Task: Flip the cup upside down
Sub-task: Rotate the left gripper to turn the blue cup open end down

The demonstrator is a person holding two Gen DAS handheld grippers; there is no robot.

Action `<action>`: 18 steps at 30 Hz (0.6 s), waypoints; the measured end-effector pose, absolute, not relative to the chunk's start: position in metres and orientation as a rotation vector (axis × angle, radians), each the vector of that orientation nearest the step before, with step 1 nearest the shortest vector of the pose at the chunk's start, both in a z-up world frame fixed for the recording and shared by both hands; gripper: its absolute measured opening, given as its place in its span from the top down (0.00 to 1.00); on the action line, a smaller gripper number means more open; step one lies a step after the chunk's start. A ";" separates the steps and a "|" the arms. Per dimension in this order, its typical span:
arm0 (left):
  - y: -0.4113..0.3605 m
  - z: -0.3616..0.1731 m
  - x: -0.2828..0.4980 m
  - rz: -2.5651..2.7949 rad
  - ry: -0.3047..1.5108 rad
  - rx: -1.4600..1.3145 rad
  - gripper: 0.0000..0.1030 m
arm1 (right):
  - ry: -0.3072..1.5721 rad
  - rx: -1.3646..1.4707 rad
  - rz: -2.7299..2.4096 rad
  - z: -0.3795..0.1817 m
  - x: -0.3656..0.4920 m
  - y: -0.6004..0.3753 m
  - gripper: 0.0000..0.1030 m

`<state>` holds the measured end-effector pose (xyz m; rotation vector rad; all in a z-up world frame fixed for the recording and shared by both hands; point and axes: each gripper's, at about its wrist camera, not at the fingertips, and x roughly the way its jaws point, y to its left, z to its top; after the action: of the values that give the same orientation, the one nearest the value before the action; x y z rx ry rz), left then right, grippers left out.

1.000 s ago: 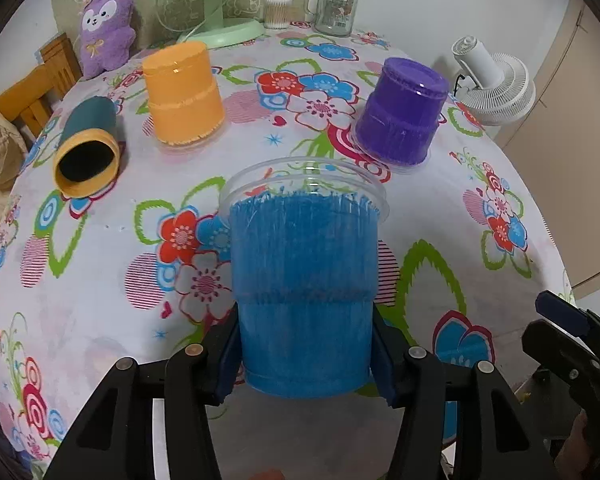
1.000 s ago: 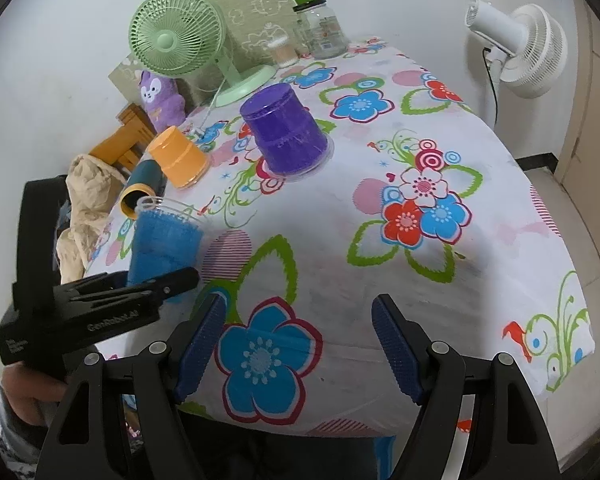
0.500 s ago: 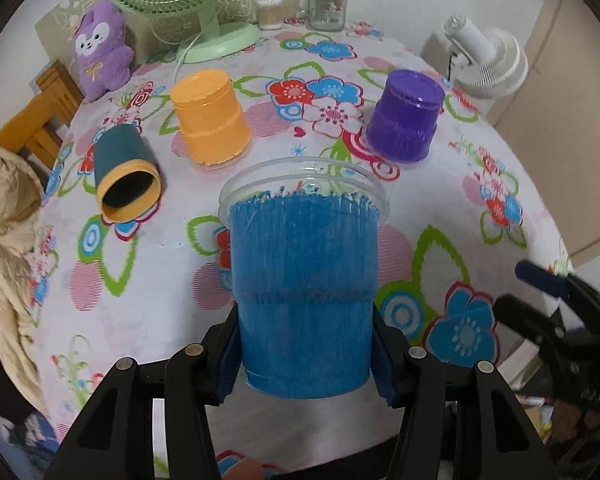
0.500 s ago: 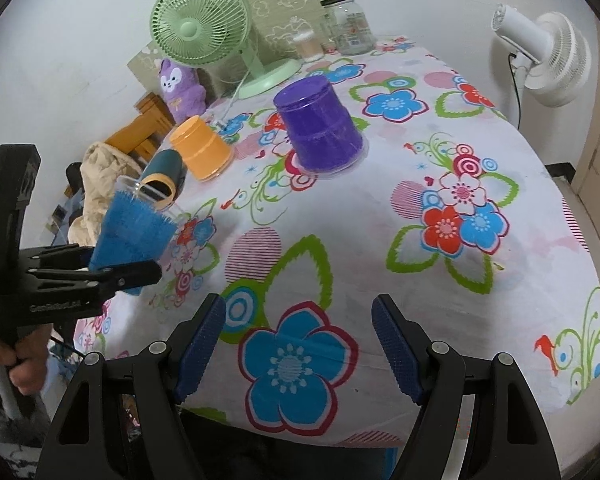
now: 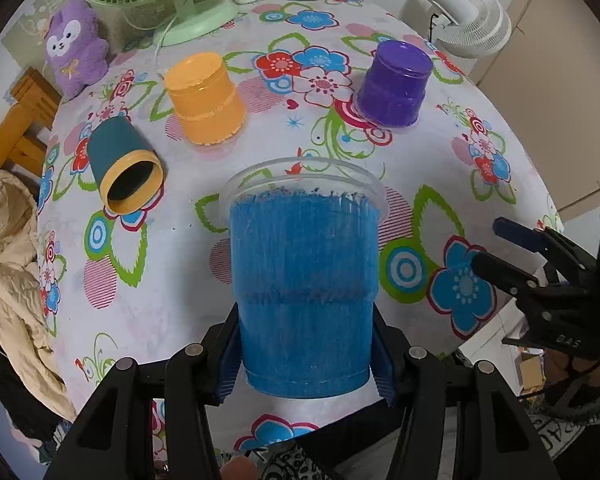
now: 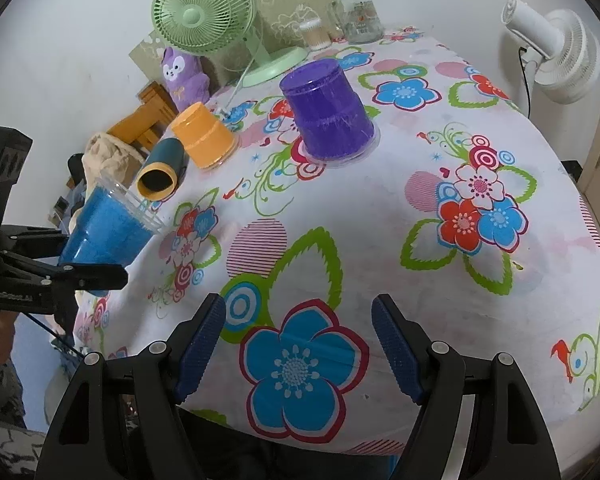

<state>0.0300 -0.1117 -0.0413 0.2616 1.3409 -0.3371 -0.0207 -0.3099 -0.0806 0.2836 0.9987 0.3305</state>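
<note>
Left claw [image 5: 304,354] clamped on blue cup [image 5: 304,280], held above worktop [image 5: 172,280] near edge, tilted, rim pointing away. Right claw [image 6: 298,344] wide, holding nothing. Farther: teal cup [image 5: 120,164] on side, orange cup [image 5: 204,98], purple cup [image 5: 394,80] inverted.

- The blue cup [image 5: 304,292], clamped in the left gripper [image 5: 305,354], has been lifted clear of the tabletop [image 5: 188,272] and drawn back toward its near edge.
- In the right wrist view, the cup [image 6: 104,228] has been tipped, its open rim now leaning toward the tabletop's middle.
- The right gripper [image 6: 300,350] has been raised and drawn back slightly, jaws apart.
</note>
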 end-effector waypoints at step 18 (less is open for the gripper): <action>-0.116 -0.035 0.036 -0.373 1.386 0.263 0.44 | 1.021 0.289 0.335 -0.089 -0.014 -0.311 0.24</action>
<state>0.0358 -0.1155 -0.0345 0.2632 1.3860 -0.3725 -0.0139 -0.3106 -0.0891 0.2895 1.0206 0.3351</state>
